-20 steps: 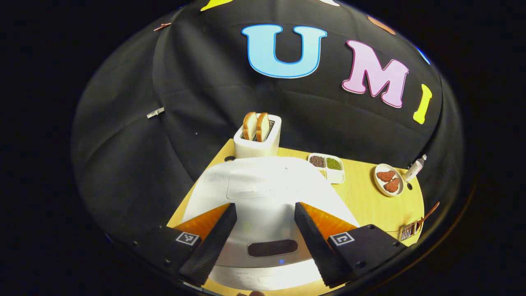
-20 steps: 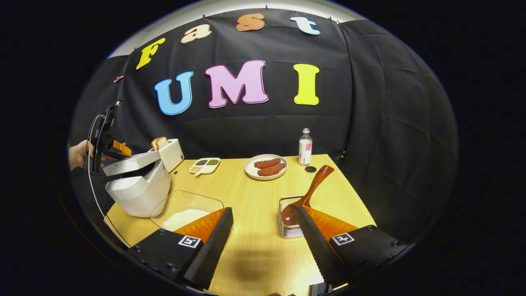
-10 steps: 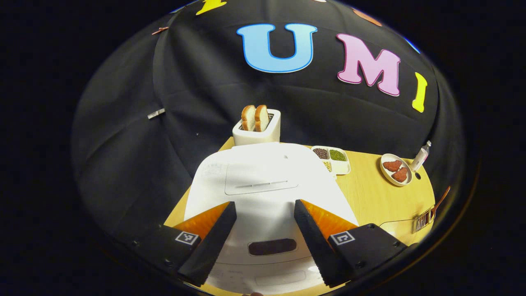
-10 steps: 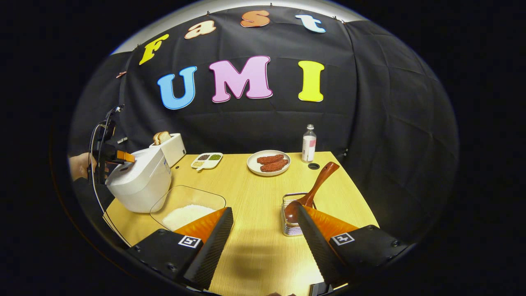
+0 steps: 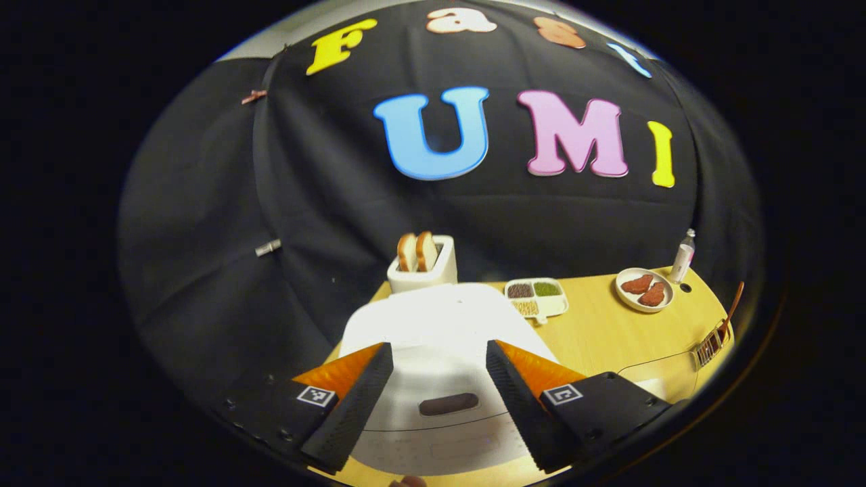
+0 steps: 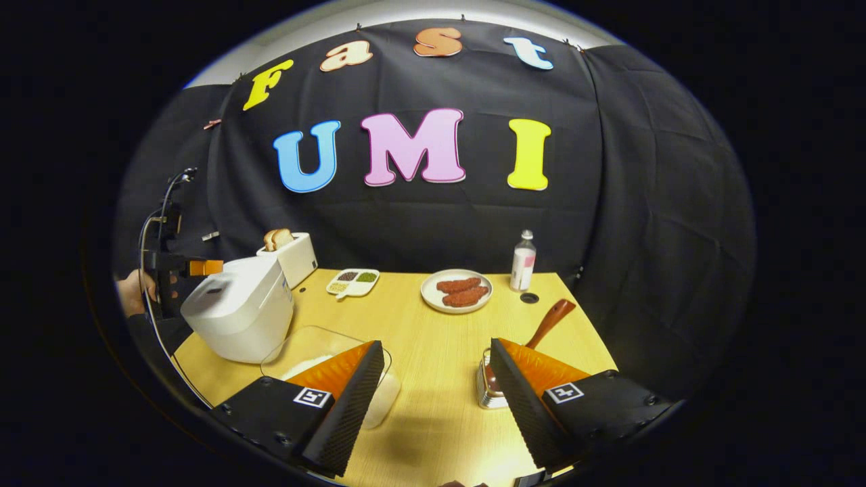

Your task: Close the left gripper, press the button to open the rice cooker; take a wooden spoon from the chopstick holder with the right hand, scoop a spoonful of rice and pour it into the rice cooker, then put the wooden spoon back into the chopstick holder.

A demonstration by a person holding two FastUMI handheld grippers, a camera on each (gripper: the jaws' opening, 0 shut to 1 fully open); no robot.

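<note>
In the left gripper view, the left gripper (image 5: pixel 433 399) hangs above the front of the white rice cooker (image 5: pixel 440 331), its fingers spread wide and holding nothing. The lid of the cooker lies down flat, and the dark oval on its front (image 5: pixel 448 404) sits between the two fingers.

In the right gripper view, the right gripper (image 6: pixel 433 399) is also wide and empty, low over the desk (image 6: pixel 433 318). The wooden spoon (image 6: pixel 551 321) stands in the chopstick holder (image 6: pixel 486 392), just beside the right finger, with its handle leaning away. The clear rice container (image 6: pixel 318 345) lies next to the closed cooker.

A shut lid with the spoon in its holder fits both the time before pressing the button and the time after the whole job. I cannot tell which one.
</note>
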